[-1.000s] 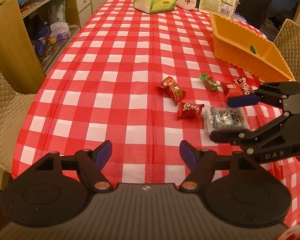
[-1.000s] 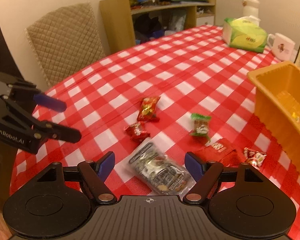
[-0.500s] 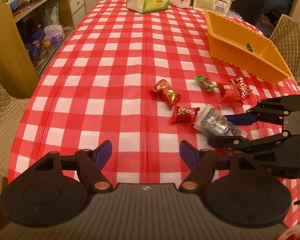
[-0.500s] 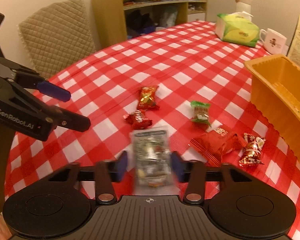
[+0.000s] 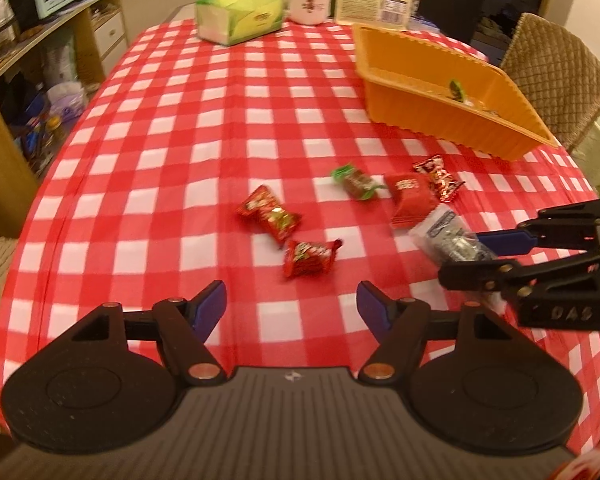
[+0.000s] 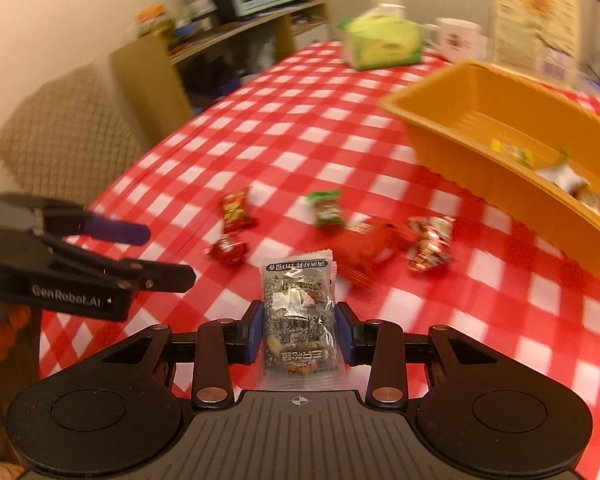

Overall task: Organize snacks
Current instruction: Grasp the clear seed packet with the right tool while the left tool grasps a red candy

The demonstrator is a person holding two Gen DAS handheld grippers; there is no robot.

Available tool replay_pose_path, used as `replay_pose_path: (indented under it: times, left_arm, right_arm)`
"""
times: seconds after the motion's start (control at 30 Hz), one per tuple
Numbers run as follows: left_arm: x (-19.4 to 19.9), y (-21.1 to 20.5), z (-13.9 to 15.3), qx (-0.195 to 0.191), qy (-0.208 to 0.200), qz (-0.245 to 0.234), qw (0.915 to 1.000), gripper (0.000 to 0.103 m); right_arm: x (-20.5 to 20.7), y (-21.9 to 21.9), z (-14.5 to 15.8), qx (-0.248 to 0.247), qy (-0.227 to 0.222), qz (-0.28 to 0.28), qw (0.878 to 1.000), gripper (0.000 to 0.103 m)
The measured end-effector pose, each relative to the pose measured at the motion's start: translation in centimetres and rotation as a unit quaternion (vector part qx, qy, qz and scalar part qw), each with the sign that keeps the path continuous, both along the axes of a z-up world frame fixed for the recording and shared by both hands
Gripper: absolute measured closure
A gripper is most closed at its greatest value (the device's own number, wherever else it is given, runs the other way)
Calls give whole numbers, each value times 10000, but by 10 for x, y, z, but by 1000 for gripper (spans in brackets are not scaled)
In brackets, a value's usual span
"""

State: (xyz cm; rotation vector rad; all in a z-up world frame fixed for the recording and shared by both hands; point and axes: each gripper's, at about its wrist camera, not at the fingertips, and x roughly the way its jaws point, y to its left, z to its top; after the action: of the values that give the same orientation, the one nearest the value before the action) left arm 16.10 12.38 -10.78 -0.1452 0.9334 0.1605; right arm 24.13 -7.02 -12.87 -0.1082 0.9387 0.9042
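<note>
1. Snack packet pinched in my right gripper, above the checked cloth.
2. Left gripper closing on nothing.
3. Loose candies lie before the orange bin.

Five wrapped snacks on the table, one clear packet, one orange basket, perhaps more inside.

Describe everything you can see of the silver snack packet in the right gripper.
The silver snack packet is a crinkly clear-and-silver foil pouch printed with dark characters, with sealed edges. It is pinched at its sides between the blue pads of the right gripper, with its far end pointing toward the scattered candies. It looks lifted clear of the checked tablecloth.
</note>
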Motion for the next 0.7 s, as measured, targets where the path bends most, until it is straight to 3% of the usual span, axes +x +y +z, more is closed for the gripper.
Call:
replay_pose_path:
  times: [0.3,0.7]
  left_arm:
    - [22,-11,-8,228,-60,-394,9989,49]
    - [38,-16,-26,545,53,-678,9962,74]
  right_arm:
    - [7,-45,11,178,390,-777,9961,65]
    - [0,-68,16,293,473,-1159,9917,65]
